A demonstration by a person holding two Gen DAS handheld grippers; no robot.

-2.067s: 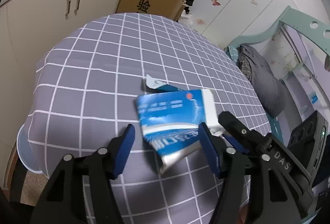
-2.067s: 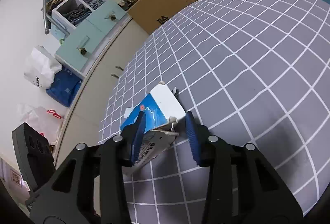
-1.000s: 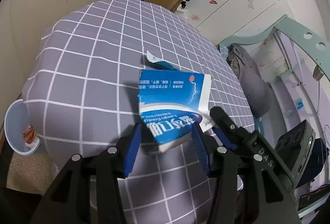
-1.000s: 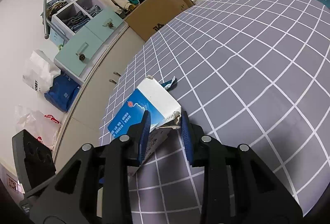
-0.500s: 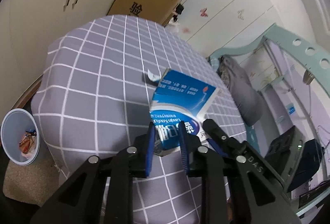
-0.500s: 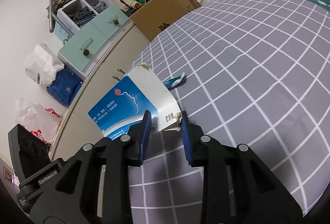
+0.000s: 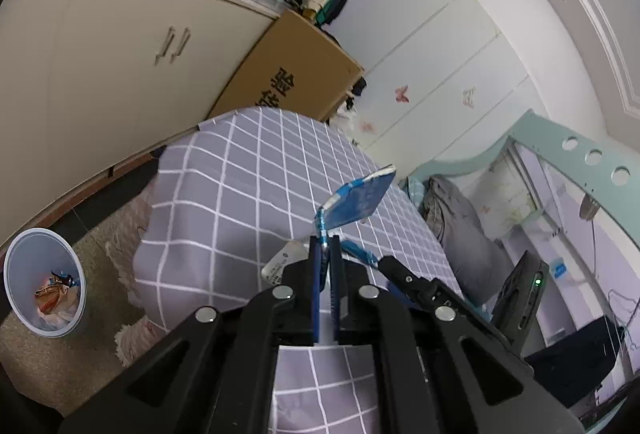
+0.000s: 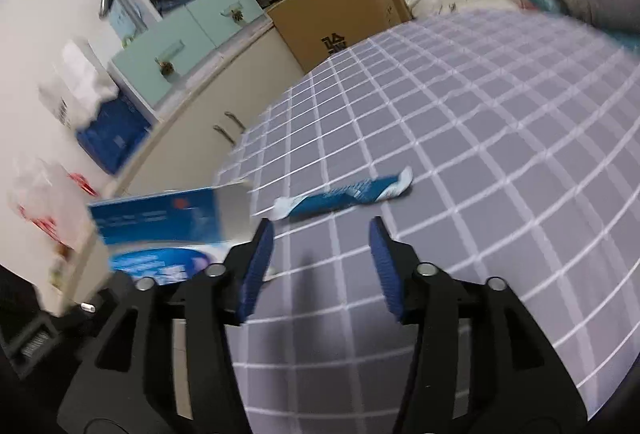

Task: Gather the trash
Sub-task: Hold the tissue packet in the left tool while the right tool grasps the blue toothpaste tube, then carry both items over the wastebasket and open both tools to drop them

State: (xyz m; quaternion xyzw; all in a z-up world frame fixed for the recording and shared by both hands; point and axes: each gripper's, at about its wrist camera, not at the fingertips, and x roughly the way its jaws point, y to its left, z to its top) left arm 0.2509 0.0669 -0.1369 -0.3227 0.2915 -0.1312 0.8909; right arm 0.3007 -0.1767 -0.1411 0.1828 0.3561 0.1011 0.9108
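Observation:
A flattened blue and white carton (image 7: 356, 200) sticks up from my left gripper (image 7: 326, 240), which is shut on the carton's lower edge, above the corner of the grey checked table (image 7: 240, 186). In the right wrist view the same carton (image 8: 160, 222) hangs to the left of and outside my right gripper (image 8: 320, 254). That gripper's jaws are opening and hold nothing. A torn blue and white wrapper strip (image 8: 348, 194) lies on the cloth just beyond the right fingertips. The right gripper's finger (image 7: 404, 276) shows low on the right in the left wrist view.
A pale blue bin (image 7: 36, 258) with some trash inside stands on the floor, down left of the table corner. A cardboard box (image 7: 296, 66) leans behind the table, beside cream cabinets (image 7: 100, 66). A bed with grey bedding (image 7: 452, 218) lies to the right.
The left gripper closed fully on the carton and carried it up and toward the table's corner. The right gripper let go of the carton and spread its jaws.

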